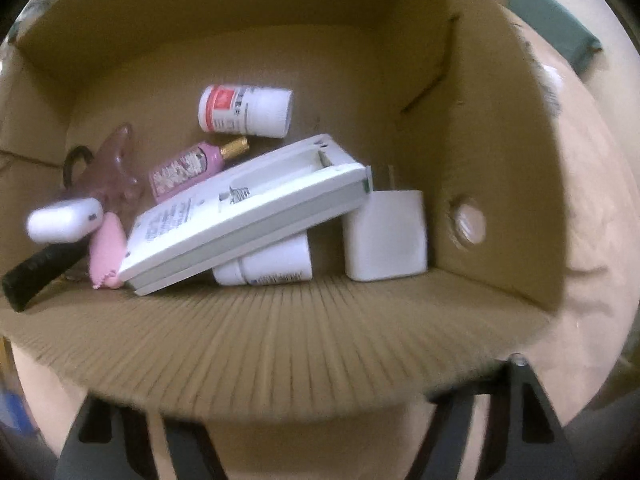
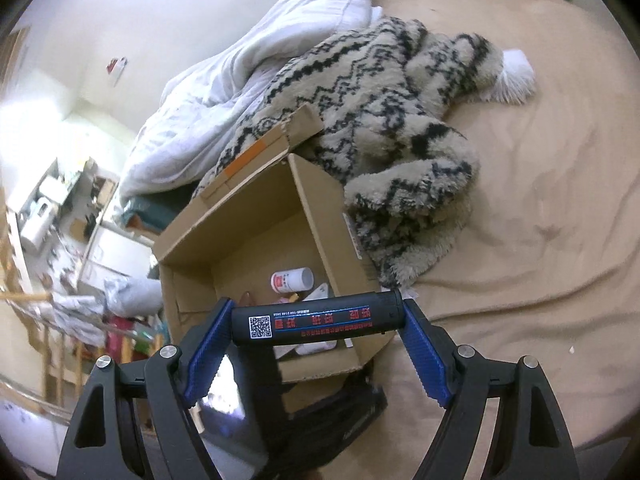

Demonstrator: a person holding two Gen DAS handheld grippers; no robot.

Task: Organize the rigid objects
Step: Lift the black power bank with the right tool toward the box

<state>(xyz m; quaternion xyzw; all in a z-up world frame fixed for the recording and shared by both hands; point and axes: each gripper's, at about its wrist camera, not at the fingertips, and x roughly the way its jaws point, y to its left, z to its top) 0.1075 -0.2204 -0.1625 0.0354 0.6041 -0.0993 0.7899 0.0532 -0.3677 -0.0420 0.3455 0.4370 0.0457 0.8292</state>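
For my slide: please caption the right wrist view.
Right gripper holds a black tube above the cardboard box.

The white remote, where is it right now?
In the left wrist view the white remote lies tilted inside the cardboard box, propped on a white bottle, with the white charger just right of it.

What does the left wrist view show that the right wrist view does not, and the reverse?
Only the left wrist view shows the box's lower contents: a white remote propped over a white container, a white charger, a white case and a pink pouch.

Only the right wrist view shows the right gripper clamped end to end on a black tube, plus the patterned blanket and white duvet on the bed.

Both show the cardboard box and the red-labelled white bottle.
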